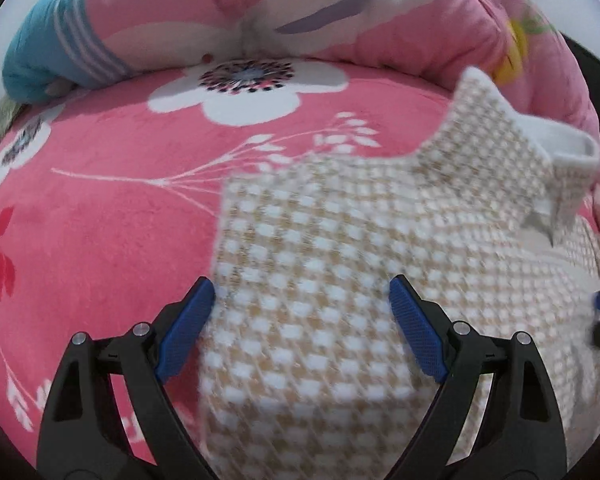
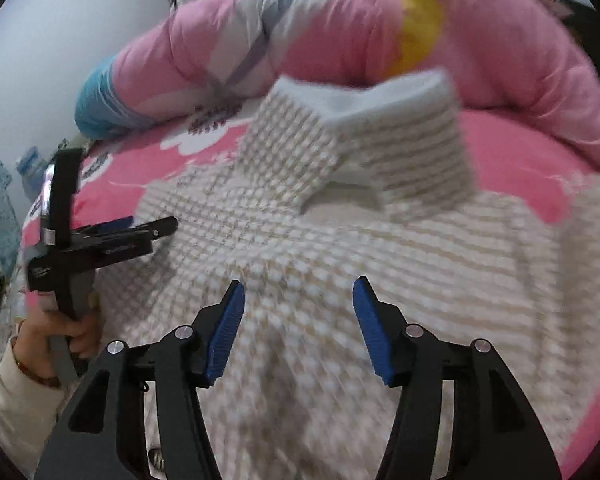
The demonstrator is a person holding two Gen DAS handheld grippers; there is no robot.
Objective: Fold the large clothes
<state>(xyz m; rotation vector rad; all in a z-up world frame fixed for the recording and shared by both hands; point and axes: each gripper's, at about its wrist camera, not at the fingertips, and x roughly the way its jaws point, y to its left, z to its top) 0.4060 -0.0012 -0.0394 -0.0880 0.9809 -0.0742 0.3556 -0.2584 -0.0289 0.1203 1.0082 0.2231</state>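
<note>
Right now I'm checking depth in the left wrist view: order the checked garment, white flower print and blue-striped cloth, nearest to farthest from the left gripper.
1. Checked garment, under the left gripper.
2. White flower print, ahead.
3. Blue-striped cloth, far upper left.

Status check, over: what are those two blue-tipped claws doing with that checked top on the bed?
Left gripper open, nothing held. Right gripper open, nothing held. Checked top on pink bedspread, sleeve folded across. Rolled quilt behind, not in the way.
</note>
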